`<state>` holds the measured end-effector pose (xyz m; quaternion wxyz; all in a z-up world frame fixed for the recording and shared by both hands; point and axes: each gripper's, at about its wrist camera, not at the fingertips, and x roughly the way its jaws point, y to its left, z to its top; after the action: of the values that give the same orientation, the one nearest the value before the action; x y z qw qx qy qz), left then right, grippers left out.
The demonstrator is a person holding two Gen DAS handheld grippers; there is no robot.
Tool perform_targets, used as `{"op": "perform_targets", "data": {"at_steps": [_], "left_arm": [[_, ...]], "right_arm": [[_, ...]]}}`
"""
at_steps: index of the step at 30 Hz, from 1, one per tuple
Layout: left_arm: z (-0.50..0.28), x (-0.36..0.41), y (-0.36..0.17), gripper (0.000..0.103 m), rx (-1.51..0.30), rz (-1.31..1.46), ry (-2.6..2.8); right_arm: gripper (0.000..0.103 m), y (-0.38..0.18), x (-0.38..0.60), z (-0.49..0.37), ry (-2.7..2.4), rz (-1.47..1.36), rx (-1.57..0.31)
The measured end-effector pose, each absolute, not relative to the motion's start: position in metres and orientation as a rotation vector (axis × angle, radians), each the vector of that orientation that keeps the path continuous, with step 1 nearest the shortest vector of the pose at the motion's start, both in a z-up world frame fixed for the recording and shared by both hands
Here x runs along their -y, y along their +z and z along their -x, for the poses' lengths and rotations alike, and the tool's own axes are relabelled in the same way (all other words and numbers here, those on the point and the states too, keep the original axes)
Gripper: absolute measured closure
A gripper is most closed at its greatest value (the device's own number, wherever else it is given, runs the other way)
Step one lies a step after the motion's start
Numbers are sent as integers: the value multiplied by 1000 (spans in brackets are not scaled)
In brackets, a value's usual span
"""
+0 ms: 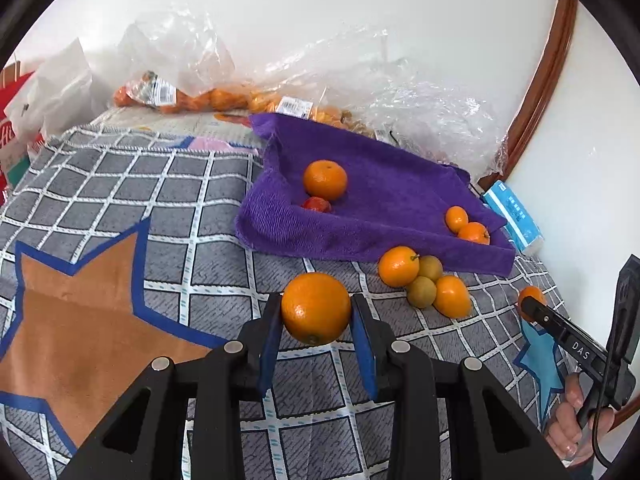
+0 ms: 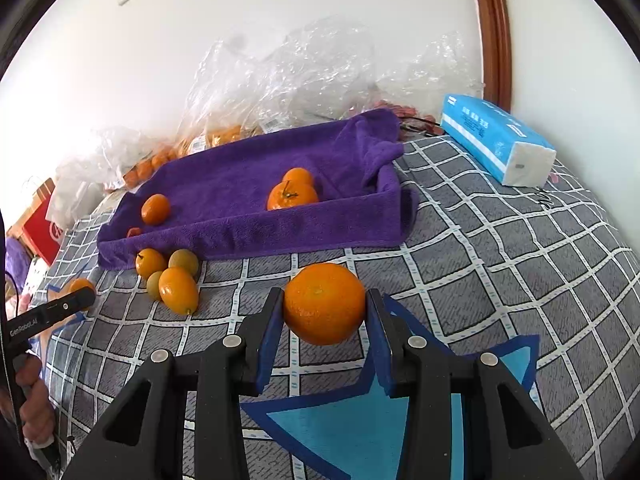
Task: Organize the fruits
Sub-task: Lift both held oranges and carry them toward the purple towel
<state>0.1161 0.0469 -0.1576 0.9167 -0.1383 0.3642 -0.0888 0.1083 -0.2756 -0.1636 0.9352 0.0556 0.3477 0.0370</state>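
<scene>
Two oranges are up off the bed at once — one in each gripper. The left gripper (image 1: 316, 312) has its blue pads pressed on either side of a big orange (image 1: 316, 308), jaws closed down to the fruit's width, nothing slack. The right gripper (image 2: 325, 306) does the same w/ another orange (image 2: 324, 304), pinched at its widest part. Both fruits hang over the checked blanket (image 1: 120, 184), near the front edge of the purple towel-lined tray (image 2: 248, 236) but not over it yet.

In the tray: a large orange (image 1: 325, 179) w/ something red (image 1: 317, 204) tucked just beside it at one end, and two small ones (image 1: 466, 225) touching each other at the other. A loose cluster of four small fruits (image 1: 426, 282) — two orange, two greenish — lies on the blanket right against the tray's front wall. Bags of more fruit (image 1: 180, 96) sit behind, by the wall, and a tissue pack (image 2: 498, 144) lies off to the side.

What could go wrong, imo: round, smooth skin held only at two points, so a tilt or a quick swing could let an orange roll out of the pads. The towel's front lip stands up, so a low approach could snag it and drag the cloth. Releasing too high would send the fruit rolling into those already inside, or bouncing out onto the soft blanket. Both hands heading for one tray could also bump each other.
</scene>
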Motion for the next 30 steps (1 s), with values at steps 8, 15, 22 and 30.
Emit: {"op": "perform_targets", "data": {"at_steps": [8, 15, 22, 30], "left_arm": [[-109, -50, -148, 71, -684, 287, -183], [-107, -54, -146, 72, -666, 311, -180], [-104, -56, -143, 71, -642, 304, -147], [-107, -73, -143, 72, -708, 412, -145]], "right_arm": [[63, -159, 270, -100, 19, -83, -689], [63, -153, 255, -85, 39, -62, -695], [63, -146, 245, -82, 53, -86, -697], [63, -125, 236, -82, 58, -88, -665]]}}
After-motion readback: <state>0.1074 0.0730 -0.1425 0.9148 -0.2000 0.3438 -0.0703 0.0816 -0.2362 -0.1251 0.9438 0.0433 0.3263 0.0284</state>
